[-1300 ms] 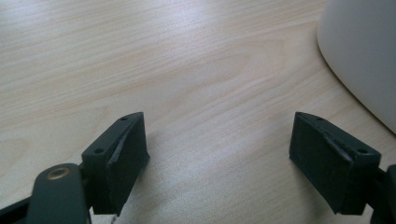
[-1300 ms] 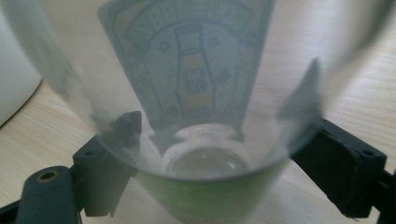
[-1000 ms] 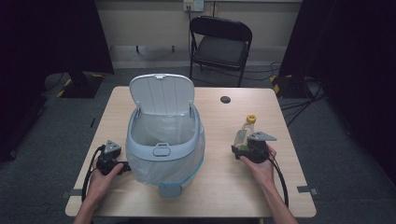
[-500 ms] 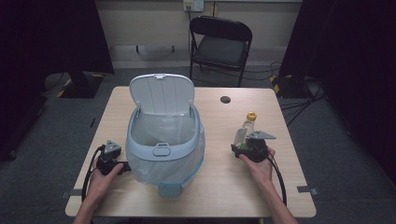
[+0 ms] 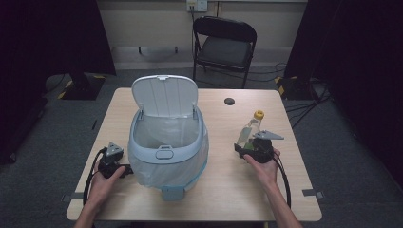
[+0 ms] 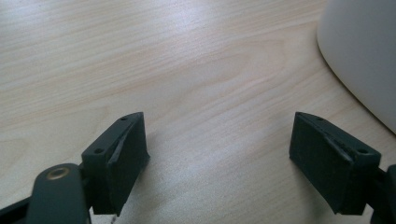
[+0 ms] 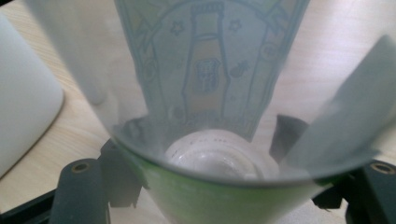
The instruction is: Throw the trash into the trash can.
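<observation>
bottle | clamped in right claw | base-end inside jaws

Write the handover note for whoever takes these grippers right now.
Right gripper: shut on the plastic bottle with the yellow cap, bottle tilted, at the table's right side.
Left gripper: open, fingers apart with nothing between them, low over the wood beside the bin.
Bin: mid-table, lid up, liner in place.
Done: bottle gripped.
Left, probably: carry the bottle over the open bin and drop it in.
</observation>
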`<state>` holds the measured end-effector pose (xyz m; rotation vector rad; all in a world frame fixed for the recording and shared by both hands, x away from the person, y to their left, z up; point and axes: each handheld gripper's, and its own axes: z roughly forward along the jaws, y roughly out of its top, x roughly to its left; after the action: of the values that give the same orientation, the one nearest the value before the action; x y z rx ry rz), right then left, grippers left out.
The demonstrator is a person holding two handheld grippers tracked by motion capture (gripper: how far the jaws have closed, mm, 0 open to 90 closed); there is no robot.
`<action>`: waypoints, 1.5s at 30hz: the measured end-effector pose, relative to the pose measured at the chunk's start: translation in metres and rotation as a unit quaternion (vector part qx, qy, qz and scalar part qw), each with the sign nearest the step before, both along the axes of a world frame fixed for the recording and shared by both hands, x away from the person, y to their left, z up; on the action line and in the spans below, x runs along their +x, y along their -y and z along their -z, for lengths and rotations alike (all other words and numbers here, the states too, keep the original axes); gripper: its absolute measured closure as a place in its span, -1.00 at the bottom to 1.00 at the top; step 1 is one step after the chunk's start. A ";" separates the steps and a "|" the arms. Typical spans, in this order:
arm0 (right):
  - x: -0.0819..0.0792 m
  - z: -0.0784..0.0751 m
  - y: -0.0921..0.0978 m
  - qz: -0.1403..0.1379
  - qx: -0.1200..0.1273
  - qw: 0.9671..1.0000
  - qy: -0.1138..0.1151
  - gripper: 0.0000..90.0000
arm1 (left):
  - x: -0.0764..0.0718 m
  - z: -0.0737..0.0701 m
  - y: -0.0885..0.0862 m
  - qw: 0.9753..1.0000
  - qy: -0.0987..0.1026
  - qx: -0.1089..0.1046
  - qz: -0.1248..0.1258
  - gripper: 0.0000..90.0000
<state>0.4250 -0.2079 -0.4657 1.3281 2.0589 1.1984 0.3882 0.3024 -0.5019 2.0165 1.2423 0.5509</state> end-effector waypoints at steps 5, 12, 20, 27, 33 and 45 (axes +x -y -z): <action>-0.008 -0.008 0.007 0.004 0.036 0.999 -0.015 -0.39 | 0.000 0.000 0.000 1.000 0.000 0.000 0.000 -0.58; -0.013 -0.016 0.015 0.008 0.045 0.999 -0.014 -0.39 | 0.000 0.000 0.000 1.000 0.000 0.001 0.001 -0.59; -0.024 -0.034 0.020 -0.002 0.054 0.999 0.003 -0.39 | 0.000 0.000 0.000 1.000 0.000 0.001 0.001 -0.59; -0.031 -0.046 0.019 -0.015 0.064 0.998 0.014 -0.39 | 0.000 0.000 0.000 1.000 0.000 0.000 0.000 -0.59; -0.037 -0.061 0.017 -0.027 0.067 0.997 0.030 -0.39 | 0.001 0.000 0.000 1.000 0.000 0.003 0.000 -0.60; -0.048 -0.088 0.010 -0.049 0.069 0.995 0.049 -0.39 | 0.000 0.000 0.000 1.000 0.000 0.002 0.000 -0.60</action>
<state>0.3774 -0.2175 -0.3781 1.2149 2.0243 1.4412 0.3887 0.3026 -0.5018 2.0191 1.2425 0.5530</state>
